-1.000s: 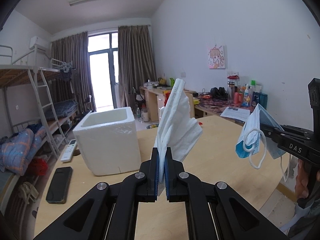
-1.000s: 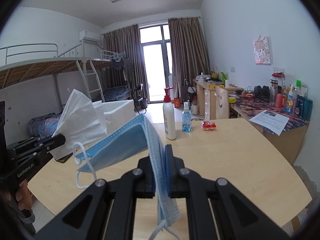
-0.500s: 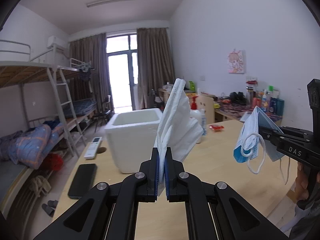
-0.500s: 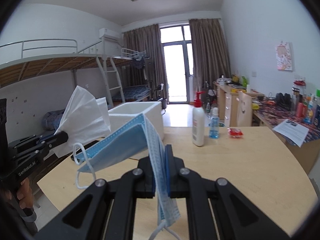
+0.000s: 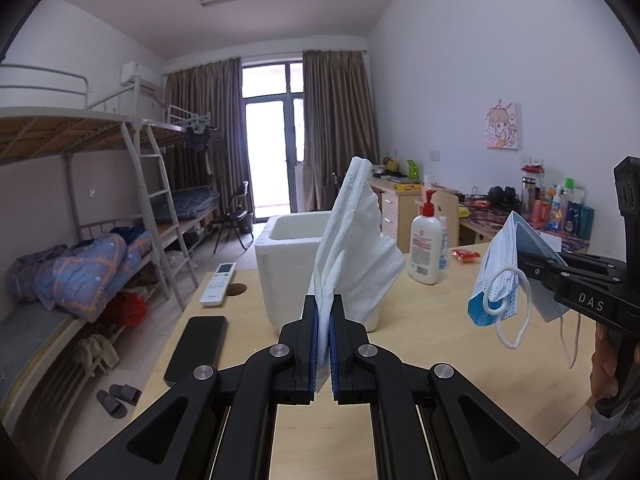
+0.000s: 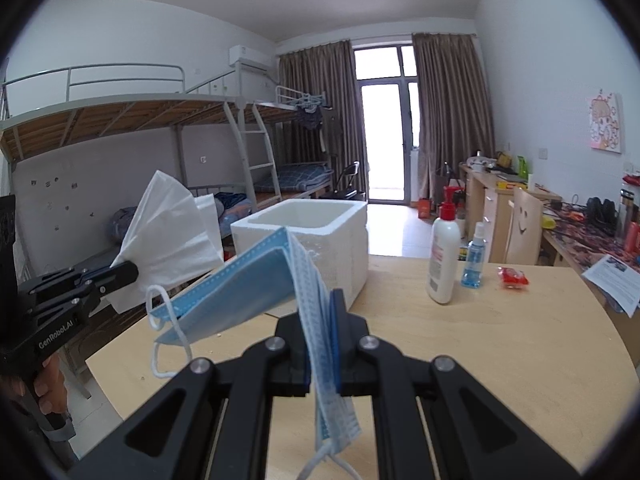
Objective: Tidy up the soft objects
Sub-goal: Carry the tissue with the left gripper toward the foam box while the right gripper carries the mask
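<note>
My left gripper is shut on a folded white tissue that stands up from its jaws, held above the wooden table. The same tissue and left gripper show at the left of the right wrist view. My right gripper is shut on a blue surgical mask, its ear loops dangling; the mask also hangs at the right of the left wrist view. A white foam box, open on top, stands on the table just beyond both grippers.
On the table lie a black phone and a white remote at the left. A lotion pump bottle, a small blue spray bottle and a red packet stand right of the box. Bunk beds line the left wall.
Both grippers have swung so the foam box slid from the left toward the centre of each view. The bottles came into the left wrist view. Tissue and mask stay gripped.
</note>
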Motion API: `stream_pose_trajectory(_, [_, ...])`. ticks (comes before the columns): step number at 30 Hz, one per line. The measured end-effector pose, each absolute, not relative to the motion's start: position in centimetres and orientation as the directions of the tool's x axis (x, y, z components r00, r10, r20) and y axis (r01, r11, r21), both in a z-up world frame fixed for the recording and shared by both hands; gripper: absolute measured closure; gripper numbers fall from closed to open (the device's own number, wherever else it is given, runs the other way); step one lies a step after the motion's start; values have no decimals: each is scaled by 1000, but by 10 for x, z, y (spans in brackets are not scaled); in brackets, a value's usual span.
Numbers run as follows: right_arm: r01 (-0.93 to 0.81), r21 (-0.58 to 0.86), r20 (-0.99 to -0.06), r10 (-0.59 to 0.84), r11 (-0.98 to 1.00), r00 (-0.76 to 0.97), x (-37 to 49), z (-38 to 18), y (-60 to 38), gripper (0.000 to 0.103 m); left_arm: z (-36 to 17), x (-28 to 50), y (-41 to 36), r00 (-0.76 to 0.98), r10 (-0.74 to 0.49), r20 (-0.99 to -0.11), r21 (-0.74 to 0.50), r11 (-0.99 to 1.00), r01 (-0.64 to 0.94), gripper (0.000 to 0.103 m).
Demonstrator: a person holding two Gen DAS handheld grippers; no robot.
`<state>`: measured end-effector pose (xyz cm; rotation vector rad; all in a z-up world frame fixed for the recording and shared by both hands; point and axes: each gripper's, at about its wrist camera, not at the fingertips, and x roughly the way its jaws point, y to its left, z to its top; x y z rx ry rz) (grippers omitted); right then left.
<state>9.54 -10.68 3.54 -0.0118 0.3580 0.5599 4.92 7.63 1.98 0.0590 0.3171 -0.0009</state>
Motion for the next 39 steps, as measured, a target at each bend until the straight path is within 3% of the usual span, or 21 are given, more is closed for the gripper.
stream_pose_trajectory(39, [-540, 37, -365, 514, 841, 776, 154, 91, -67, 93, 66, 113, 95, 957, -1, -290, 47, 999, 15, 98])
